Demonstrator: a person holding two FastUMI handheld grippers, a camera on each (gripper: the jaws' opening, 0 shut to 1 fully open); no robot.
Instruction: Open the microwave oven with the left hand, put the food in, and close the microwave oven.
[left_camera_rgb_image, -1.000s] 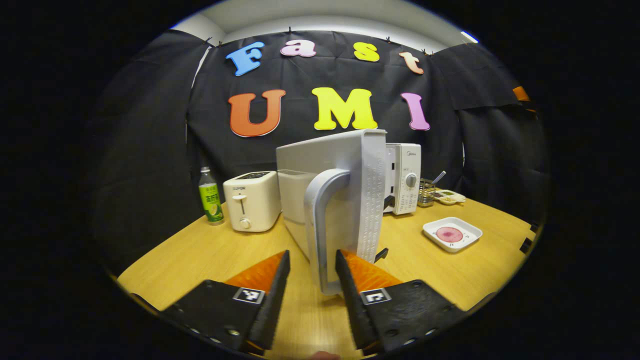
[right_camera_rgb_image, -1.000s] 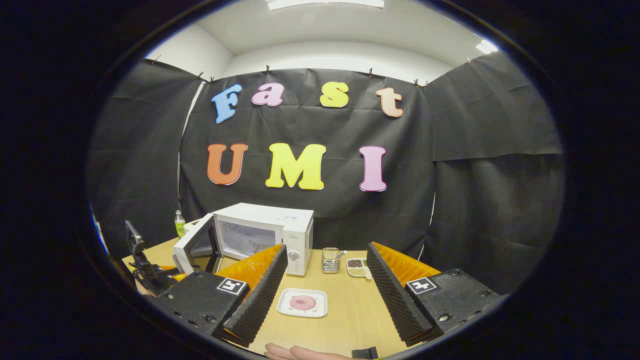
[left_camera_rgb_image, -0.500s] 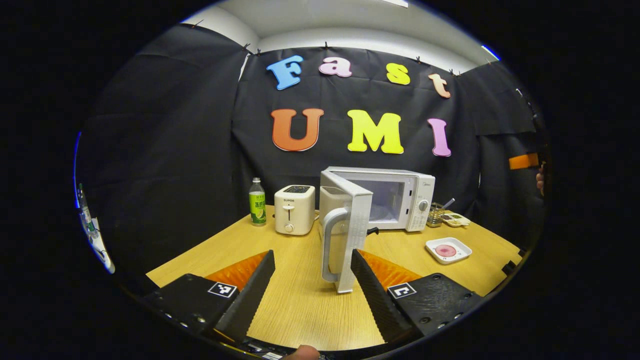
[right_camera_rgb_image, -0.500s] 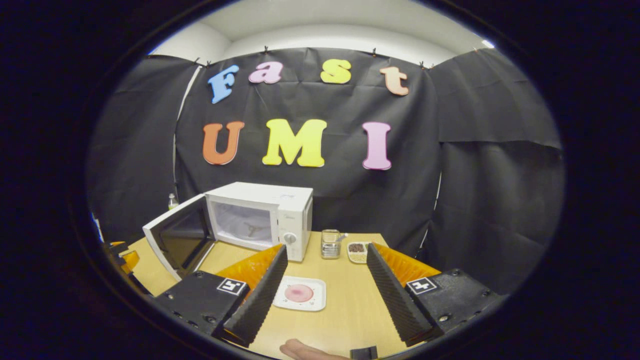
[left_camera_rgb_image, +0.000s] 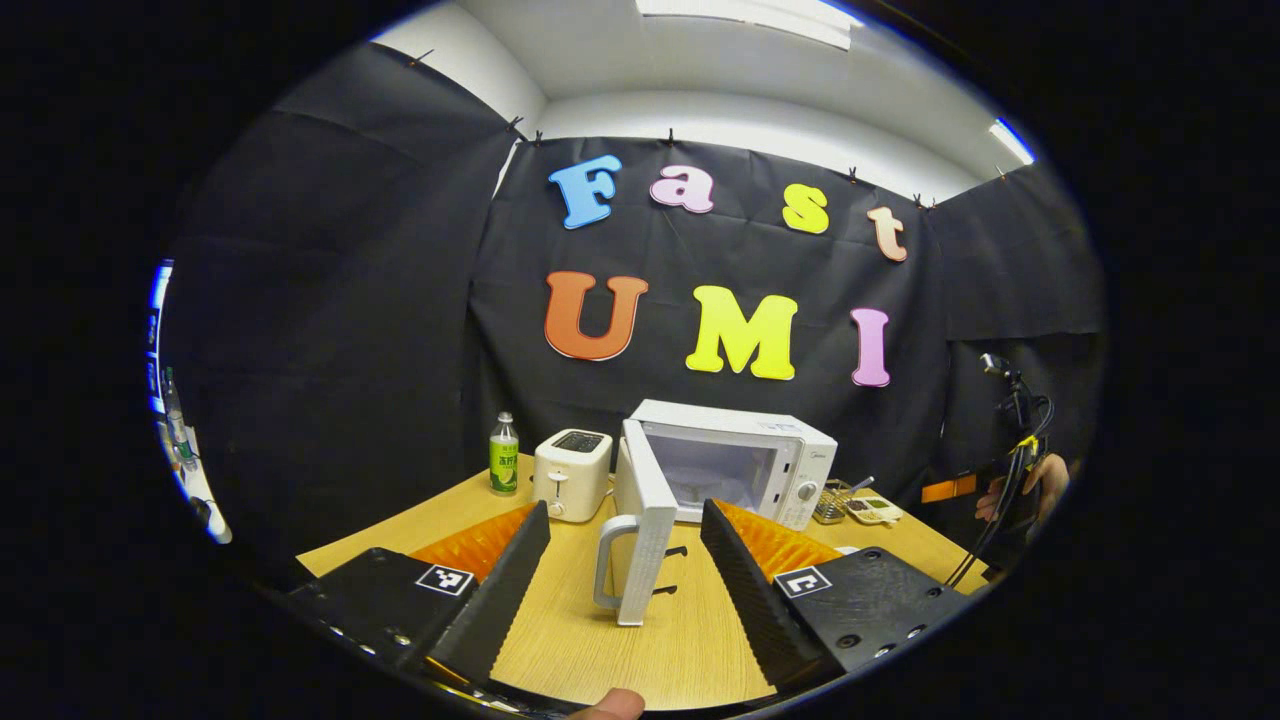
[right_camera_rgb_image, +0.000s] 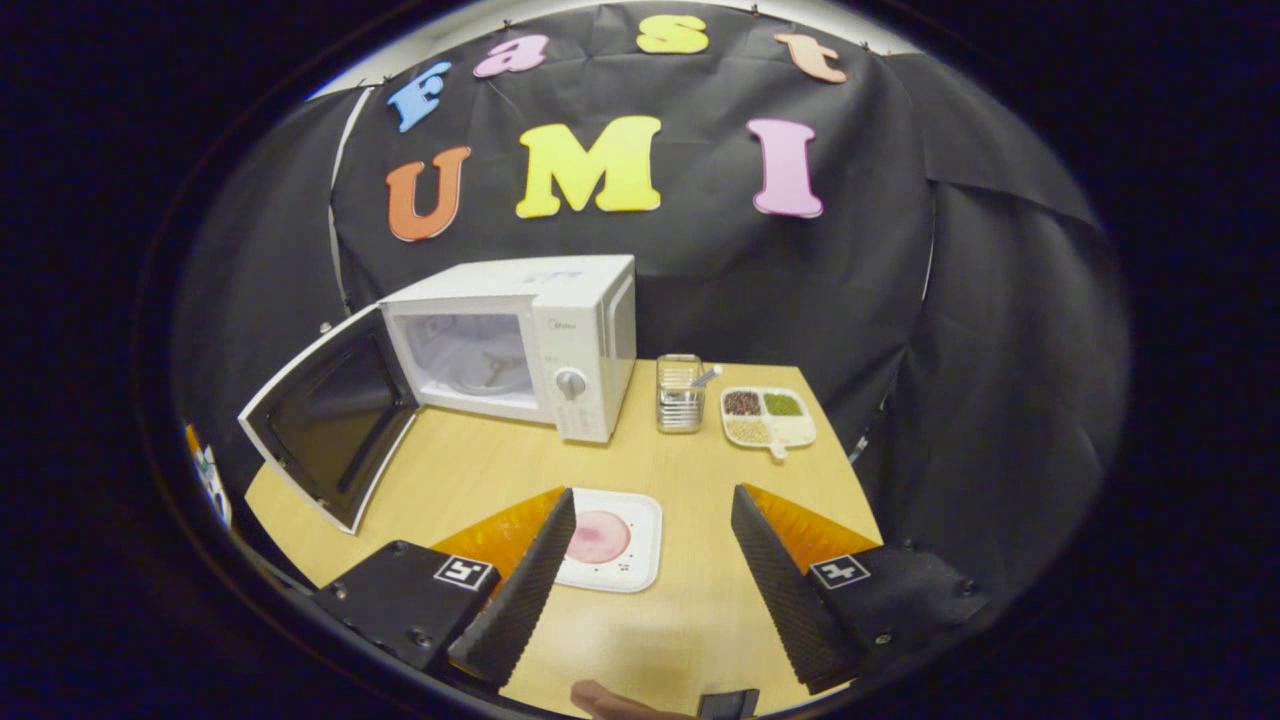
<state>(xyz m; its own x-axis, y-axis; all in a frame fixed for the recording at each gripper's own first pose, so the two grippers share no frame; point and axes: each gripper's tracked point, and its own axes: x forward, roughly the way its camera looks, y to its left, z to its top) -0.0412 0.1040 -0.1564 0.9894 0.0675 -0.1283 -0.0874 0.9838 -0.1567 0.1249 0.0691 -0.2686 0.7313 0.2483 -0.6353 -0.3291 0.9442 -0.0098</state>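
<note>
The white microwave stands at the back of the wooden table with its door swung wide open. My left gripper is open and held back from the door's handle, touching nothing. The food, a pink round slice on a white square plate, lies on the table in front of the microwave. My right gripper is open, hovering just above and short of the plate. In the left gripper view, the right gripper's cable and the hand holding it show at the far right.
A white toaster and a green-labelled bottle stand left of the microwave. A glass holder with a spoon and a divided dish of grains sit to its right, near the table's back right edge.
My left gripper let go of the door handle and pulled back, leaving the door open. My right gripper moved forward and down toward the plate.
</note>
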